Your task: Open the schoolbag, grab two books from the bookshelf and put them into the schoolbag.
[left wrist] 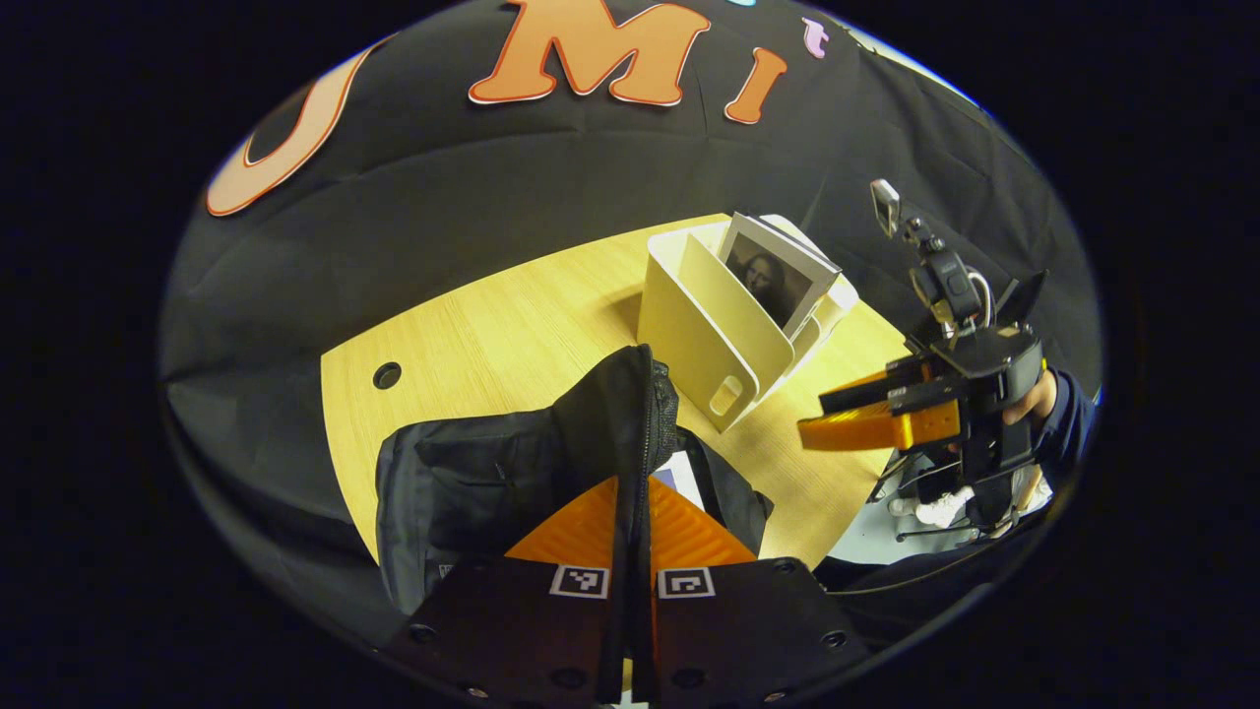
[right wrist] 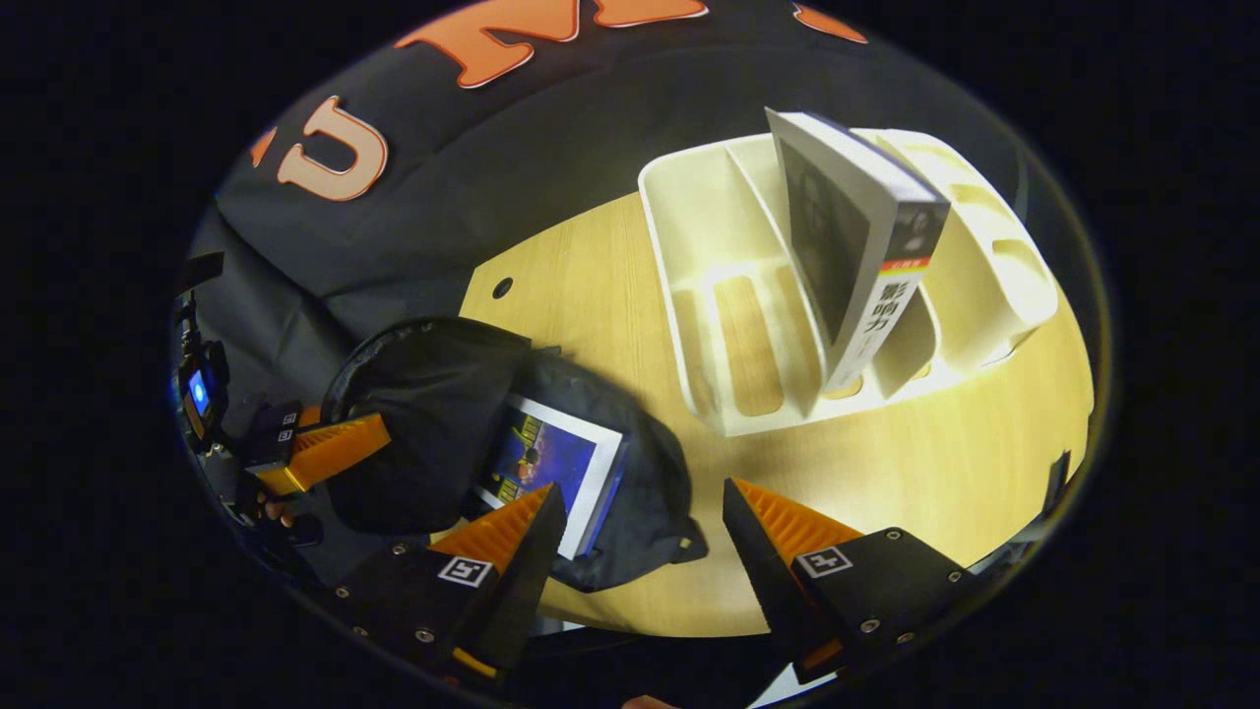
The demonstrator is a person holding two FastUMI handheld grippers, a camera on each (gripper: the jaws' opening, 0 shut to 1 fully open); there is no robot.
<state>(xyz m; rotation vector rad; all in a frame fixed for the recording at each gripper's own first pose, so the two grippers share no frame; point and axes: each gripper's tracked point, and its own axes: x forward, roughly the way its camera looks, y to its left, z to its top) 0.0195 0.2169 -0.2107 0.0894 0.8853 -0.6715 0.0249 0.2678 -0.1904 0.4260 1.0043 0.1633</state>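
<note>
On the pale wooden tabletop (right wrist: 630, 286) lies the black fabric schoolbag (right wrist: 433, 394), its mouth open. Inside the opening rests a flat book with a blue-and-purple cover and white border (right wrist: 551, 468), partly tucked under the bag's raised flap. Beside the bag, toward the far edge of the table, stands the cream-white plastic bookshelf with upright dividers (right wrist: 709, 246). One grey-covered book with a dark portrait on its front (right wrist: 856, 246) leans tilted in a middle compartment of the rack, spine facing the right gripper view. A small round hole (right wrist: 502, 288) pierces the tabletop near the bag.

Left gripper (left wrist: 630, 512): clenched on the upper flap of the schoolbag (left wrist: 591, 423), both fingers pressing the black fabric between them and holding it raised above the table. In the right gripper view this gripper appears at the far left, at the bag's edge (right wrist: 325, 448).

Right gripper (right wrist: 640, 532): released, its fingers spread wide apart with nothing between them, hovering over the table just beside the open bag. In the left gripper view it appears at the right (left wrist: 866, 418), held by a hand (left wrist: 1034, 399) in a dark sleeve, near the bookshelf (left wrist: 709, 325) and apart from the leaning book (left wrist: 773, 276).
</note>
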